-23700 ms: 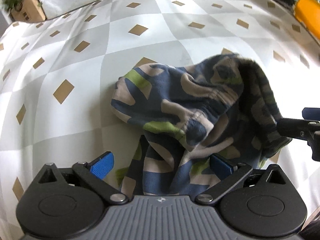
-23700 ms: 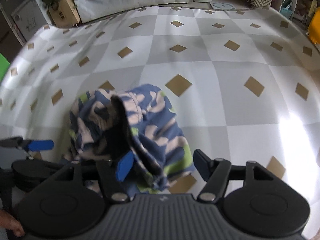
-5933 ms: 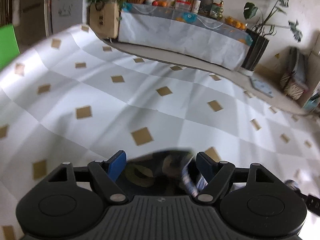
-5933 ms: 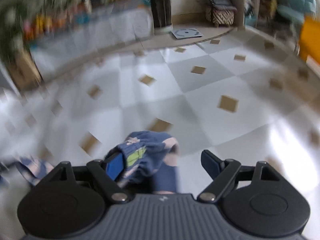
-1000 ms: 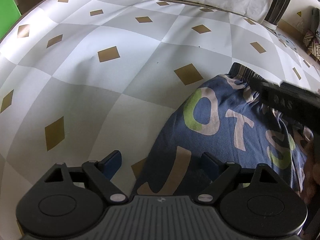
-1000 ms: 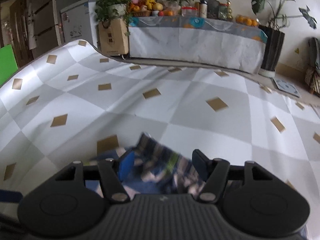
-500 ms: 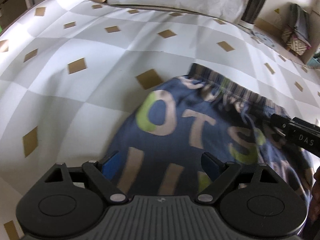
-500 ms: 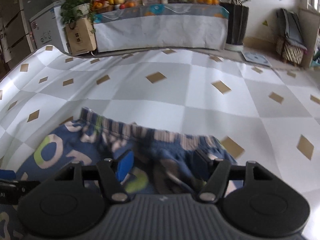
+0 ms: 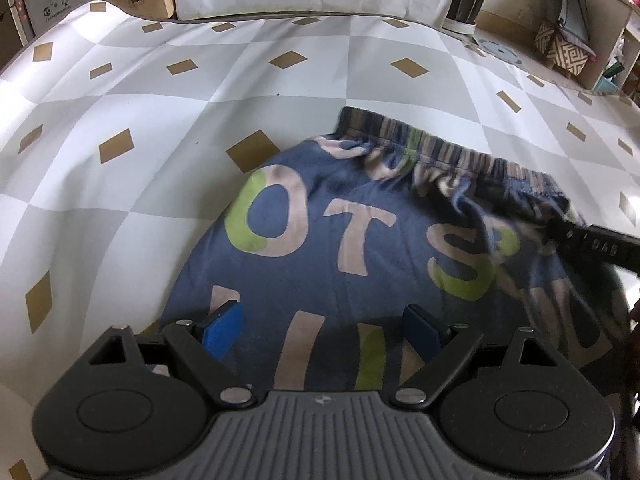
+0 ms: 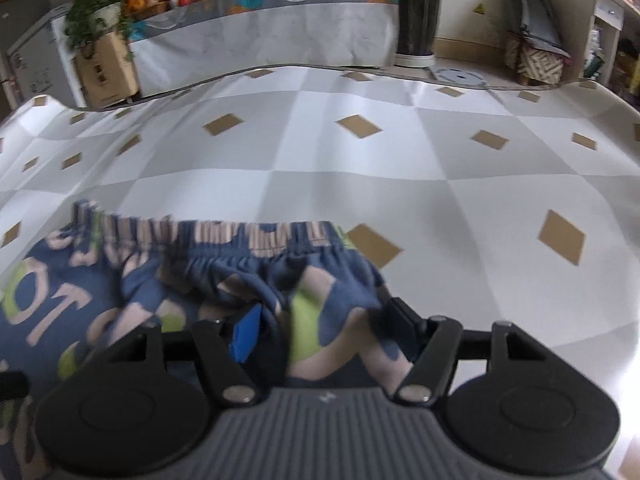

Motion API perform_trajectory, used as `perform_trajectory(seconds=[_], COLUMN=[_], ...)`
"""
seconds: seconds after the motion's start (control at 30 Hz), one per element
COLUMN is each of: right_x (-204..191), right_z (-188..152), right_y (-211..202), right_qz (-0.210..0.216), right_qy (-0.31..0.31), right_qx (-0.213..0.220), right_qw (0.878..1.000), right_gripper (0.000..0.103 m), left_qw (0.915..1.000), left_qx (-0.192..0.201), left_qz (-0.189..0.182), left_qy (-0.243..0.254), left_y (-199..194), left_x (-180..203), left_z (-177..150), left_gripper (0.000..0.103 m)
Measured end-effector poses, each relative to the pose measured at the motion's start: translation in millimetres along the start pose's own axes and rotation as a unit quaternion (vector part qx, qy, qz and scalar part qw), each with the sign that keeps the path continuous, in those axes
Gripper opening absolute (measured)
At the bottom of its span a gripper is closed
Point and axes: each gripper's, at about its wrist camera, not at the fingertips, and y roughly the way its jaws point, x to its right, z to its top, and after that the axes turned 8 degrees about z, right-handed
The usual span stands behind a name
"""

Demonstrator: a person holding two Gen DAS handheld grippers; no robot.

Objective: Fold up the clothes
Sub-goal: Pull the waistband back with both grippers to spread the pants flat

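The blue shorts (image 9: pixel 360 248) lie spread on the checked sheet (image 9: pixel 160 128). The left gripper (image 9: pixel 322 330) hovers over them, jaws wide and empty. The right gripper (image 10: pixel 320 320) has bunched cloth between its half-spread jaws; whether they pinch it I cannot tell.

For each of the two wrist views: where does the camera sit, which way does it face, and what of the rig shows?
Left wrist: sits behind the left gripper, looking steeply down at the lettered shorts; its open fingers hang over the fabric, and the right gripper's finger shows at the right edge.
Right wrist: sits behind the right gripper, facing the room's far side, fabric bunched between its fingers.
Shared: shorts, checkered sheet.
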Motion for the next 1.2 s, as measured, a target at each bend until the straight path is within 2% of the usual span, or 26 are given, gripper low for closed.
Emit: perform_trajectory(seconds=[0.1,0.2,0.43,0.67,0.97,1.1,1.2], right_x=[4.4,3.5,-5.1,-10.1,4.9,14.8,12.6], right_z=[1.8,3.8,-3.3,-21.6,-68.6,-82.5,-91.0], right_y=[2.4,-0.7,-45.7,-94.6,-146.3,-171.5,-188.1], right_qz=[-0.014,-0.015,-0.004,0.013,0.025,0.043,0.040], right_qy=[0.000,0.007,0.019,0.044,0.112,0.163,0.159], right_qx=[-0.002,-0.009,-0.010,-0.022,-0.057,-0.063,-0.063], right_qw=[1.000,1.000,1.000,0.999,0.992,0.984,0.984], right_gripper=[0.071,0.071,0.072,0.072,0.071,0.071,0.071], left_qw=[1.0000,1.0000,0.9996,0.9997,0.9989,0.9985,0.9982], left_qx=[0.000,0.000,-0.014,-0.007,0.005,0.001,0.004], left_qz=[0.001,0.005,0.001,-0.017,-0.045,-0.054,-0.060], left_qy=[-0.001,0.001,-0.024,-0.018,-0.012,-0.008,0.003], left_y=[1.3,3.2,-4.4,-33.3,-83.1,-99.9,-109.9], left_x=[-1.2,-1.9,-8.4,-9.6,-17.7,-19.2,-17.3], left_z=[0.2,-0.4,1.4,-3.0,-13.2,-26.0,-37.6], left_gripper=[0.089,0.093,0.093,0.093,0.093,0.093,0.093])
